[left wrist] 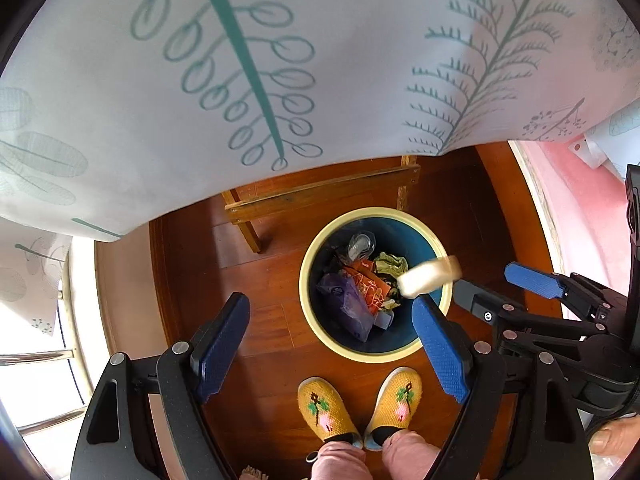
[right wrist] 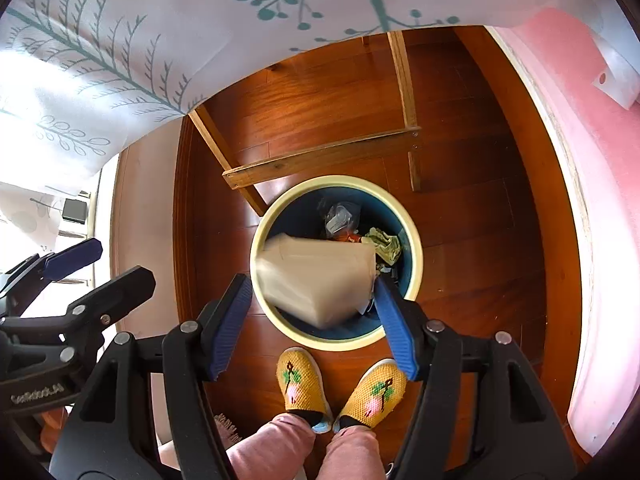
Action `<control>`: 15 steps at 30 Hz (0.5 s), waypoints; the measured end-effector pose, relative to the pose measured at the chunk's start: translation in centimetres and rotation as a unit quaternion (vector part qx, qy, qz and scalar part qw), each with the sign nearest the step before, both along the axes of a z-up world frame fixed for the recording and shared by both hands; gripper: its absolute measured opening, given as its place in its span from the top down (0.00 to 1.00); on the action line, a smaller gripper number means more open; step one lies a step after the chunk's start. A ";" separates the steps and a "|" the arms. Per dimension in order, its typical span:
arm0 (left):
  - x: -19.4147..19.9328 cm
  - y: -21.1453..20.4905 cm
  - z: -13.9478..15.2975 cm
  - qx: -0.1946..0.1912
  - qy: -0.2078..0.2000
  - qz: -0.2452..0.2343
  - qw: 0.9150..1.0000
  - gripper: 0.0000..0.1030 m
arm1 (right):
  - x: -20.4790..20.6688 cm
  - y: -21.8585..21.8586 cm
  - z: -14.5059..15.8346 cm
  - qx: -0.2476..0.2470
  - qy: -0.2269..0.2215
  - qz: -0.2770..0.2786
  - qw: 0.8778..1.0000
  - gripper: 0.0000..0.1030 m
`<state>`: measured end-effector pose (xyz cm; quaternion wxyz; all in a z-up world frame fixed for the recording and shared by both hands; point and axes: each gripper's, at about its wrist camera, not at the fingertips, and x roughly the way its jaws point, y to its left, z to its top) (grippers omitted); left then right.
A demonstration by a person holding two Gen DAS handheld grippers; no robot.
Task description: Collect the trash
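A round bin with a pale yellow rim (left wrist: 320, 320) and blue inside stands on the wooden floor, holding wrappers, a purple bag (left wrist: 346, 306) and crumpled plastic; it also shows in the right wrist view (right wrist: 416, 240). A beige box (right wrist: 316, 276), blurred, is in the air over the bin between the open fingers of my right gripper (right wrist: 312, 292), free of both pads. In the left wrist view the box (left wrist: 428, 276) shows beside the right gripper's fingers (left wrist: 532, 280). My left gripper (left wrist: 332, 316) is open and empty above the bin's near side.
A table with a leaf-print white cloth (left wrist: 240, 60) hangs over the far side; its wooden legs and crossbar (right wrist: 320, 160) stand just behind the bin. The person's yellow slippers (right wrist: 304, 388) are close to the bin's near rim. A pink wall (right wrist: 600, 200) runs along the right.
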<state>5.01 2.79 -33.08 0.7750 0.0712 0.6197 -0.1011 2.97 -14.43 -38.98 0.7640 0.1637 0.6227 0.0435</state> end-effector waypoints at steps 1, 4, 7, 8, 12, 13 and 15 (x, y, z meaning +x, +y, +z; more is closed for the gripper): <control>0.1 0.1 0.3 -0.001 0.000 0.002 1.000 0.18 | 0.1 0.2 0.2 -0.003 -0.002 0.000 1.000 0.35; 0.3 0.5 1.5 -0.007 -0.003 0.009 1.000 0.18 | 0.4 0.8 1.0 -0.013 -0.008 0.004 1.000 0.31; 0.2 0.6 3.2 -0.012 -0.015 0.010 1.000 0.18 | 0.2 0.9 2.5 -0.017 -0.021 -0.001 1.000 0.30; 0.1 0.7 3.8 -0.015 -0.019 0.011 1.000 0.18 | 0.1 0.9 3.1 -0.017 -0.027 -0.003 0.999 0.29; -0.2 0.7 6.9 -0.019 -0.032 0.011 0.999 0.18 | -0.3 0.6 5.7 -0.019 -0.038 -0.012 0.999 0.28; -0.3 0.6 7.8 -0.021 -0.035 0.011 0.999 0.18 | -0.4 0.5 6.4 -0.017 -0.039 -0.015 0.999 0.28; -0.4 0.7 9.8 -0.029 -0.041 0.013 0.999 0.18 | -0.6 0.2 7.9 -0.011 -0.040 -0.022 0.999 0.28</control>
